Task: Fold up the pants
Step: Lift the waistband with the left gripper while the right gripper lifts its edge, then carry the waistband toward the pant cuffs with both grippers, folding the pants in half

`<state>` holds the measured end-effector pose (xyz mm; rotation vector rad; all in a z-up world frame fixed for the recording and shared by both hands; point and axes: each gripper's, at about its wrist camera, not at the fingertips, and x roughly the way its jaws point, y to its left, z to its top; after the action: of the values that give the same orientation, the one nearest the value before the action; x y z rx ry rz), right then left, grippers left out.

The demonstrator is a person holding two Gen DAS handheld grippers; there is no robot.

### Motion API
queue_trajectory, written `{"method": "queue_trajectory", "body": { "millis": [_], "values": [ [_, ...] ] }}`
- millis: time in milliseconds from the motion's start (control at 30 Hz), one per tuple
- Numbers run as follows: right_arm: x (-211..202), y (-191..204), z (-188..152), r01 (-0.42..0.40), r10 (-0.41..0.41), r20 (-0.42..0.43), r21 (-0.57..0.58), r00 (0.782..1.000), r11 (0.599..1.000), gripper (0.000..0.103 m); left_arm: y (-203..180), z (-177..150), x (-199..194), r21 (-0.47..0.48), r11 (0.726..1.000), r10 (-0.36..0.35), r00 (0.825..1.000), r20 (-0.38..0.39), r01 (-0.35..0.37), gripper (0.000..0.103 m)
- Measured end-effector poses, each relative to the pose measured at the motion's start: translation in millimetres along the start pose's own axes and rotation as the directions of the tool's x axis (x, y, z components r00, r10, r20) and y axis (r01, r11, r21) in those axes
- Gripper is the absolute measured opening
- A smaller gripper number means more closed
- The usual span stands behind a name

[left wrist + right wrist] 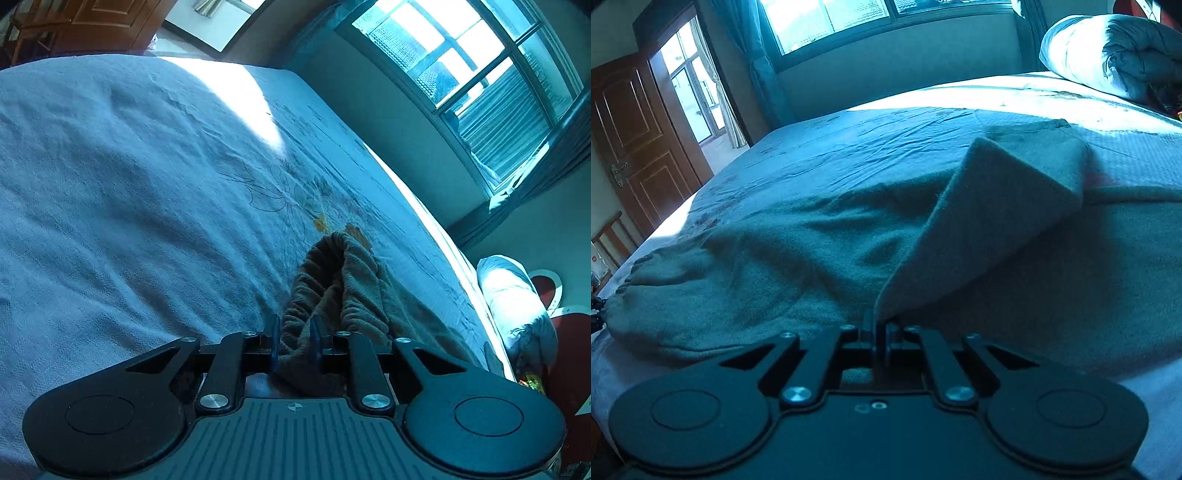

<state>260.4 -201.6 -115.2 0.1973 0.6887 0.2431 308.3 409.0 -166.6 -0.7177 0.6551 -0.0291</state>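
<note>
- The left gripper [295,341] is pinching the gathered waistband of the pants [334,295], jaws nearly closed on the cloth.
- The right gripper [881,330] is clamping a pant-leg edge, jaws fully closed on it, the flap rising toward 1 o'clock.
- The pants are lying spread across the bed [129,177].

Brownish fleece pants [783,258] spread across bed, elastic waistband bunched at one end, one edge lifted & folded over.
</note>
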Motion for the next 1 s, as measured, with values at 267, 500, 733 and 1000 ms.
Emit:
{"method": "queue_trajectory", "body": {
  "millis": [267, 500, 733, 1000],
  "values": [
    [0.0, 0.5, 1.3, 0.020, -0.020, -0.007, -0.027, 1.000, 0.999, 0.000, -15.8, -37.1, -37.6, 0.005, 0.999, 0.049, 0.998, 0.045, -0.050, 0.018],
    [-9.1, -0.5, 4.6, 0.027, -0.027, 0.037, -0.005, 0.999, 1.000, 0.007, -23.1, -63.9, -67.3, -0.121, 0.993, 0.029, 0.987, 0.156, -0.010, 0.063],
    [-15.9, -4.0, 2.8, 0.034, -0.034, 0.049, 0.009, 0.998, 0.999, 0.009, -53.4, -77.6, -39.2, -0.091, 0.996, 0.004, 0.997, 0.081, 0.004, 0.050],
    [-9.2, -6.2, 11.7, 0.047, -0.049, 0.039, 0.054, 0.998, 0.997, 0.009, -55.4, -74.1, -26.2, -0.140, 0.990, -0.007, 0.993, 0.118, 0.023, 0.020]
  ]
}}
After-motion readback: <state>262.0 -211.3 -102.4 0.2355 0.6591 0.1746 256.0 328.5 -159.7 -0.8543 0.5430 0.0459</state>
